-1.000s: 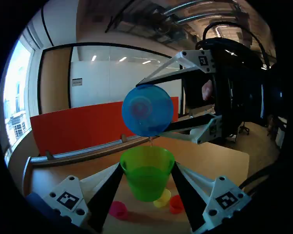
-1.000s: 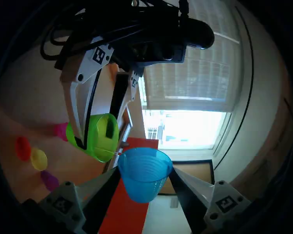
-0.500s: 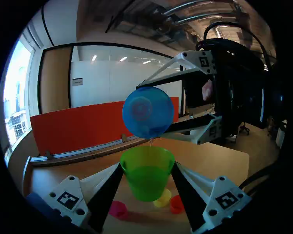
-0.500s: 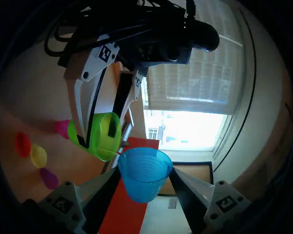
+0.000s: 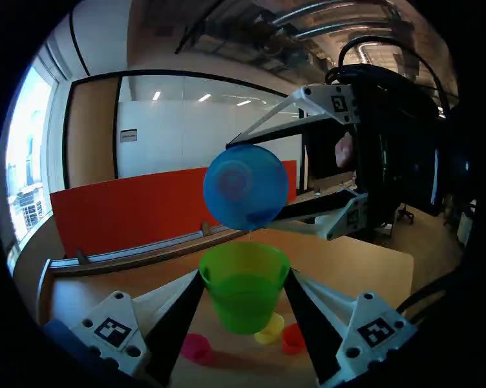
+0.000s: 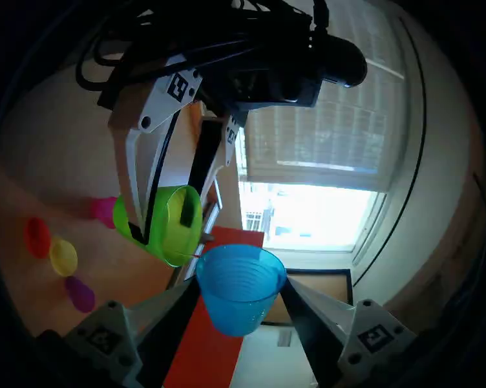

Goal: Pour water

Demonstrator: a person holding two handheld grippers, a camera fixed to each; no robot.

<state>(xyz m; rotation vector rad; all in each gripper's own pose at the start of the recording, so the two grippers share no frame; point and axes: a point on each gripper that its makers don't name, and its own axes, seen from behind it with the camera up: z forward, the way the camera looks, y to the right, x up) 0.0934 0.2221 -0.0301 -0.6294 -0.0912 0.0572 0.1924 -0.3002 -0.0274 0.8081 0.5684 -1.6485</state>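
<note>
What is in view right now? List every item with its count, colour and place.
green cup: one, green, upright, liquid inside, held over the table.
blue cup: one, blue, tipped on its side just above the green cup's rim.
small cups: four, pink, yellow, red, purple, on the table near the green cup.
table: one, brown wood, below both cups.
partition: one, red, along the table's far edge.
window: one, bright, blinds above it.
left hand-held gripper: one, white and black, closed on the green cup.
right hand-held gripper: one, white and black, closed on the blue cup.
hand: part of one, behind the right hand-held gripper.
</note>
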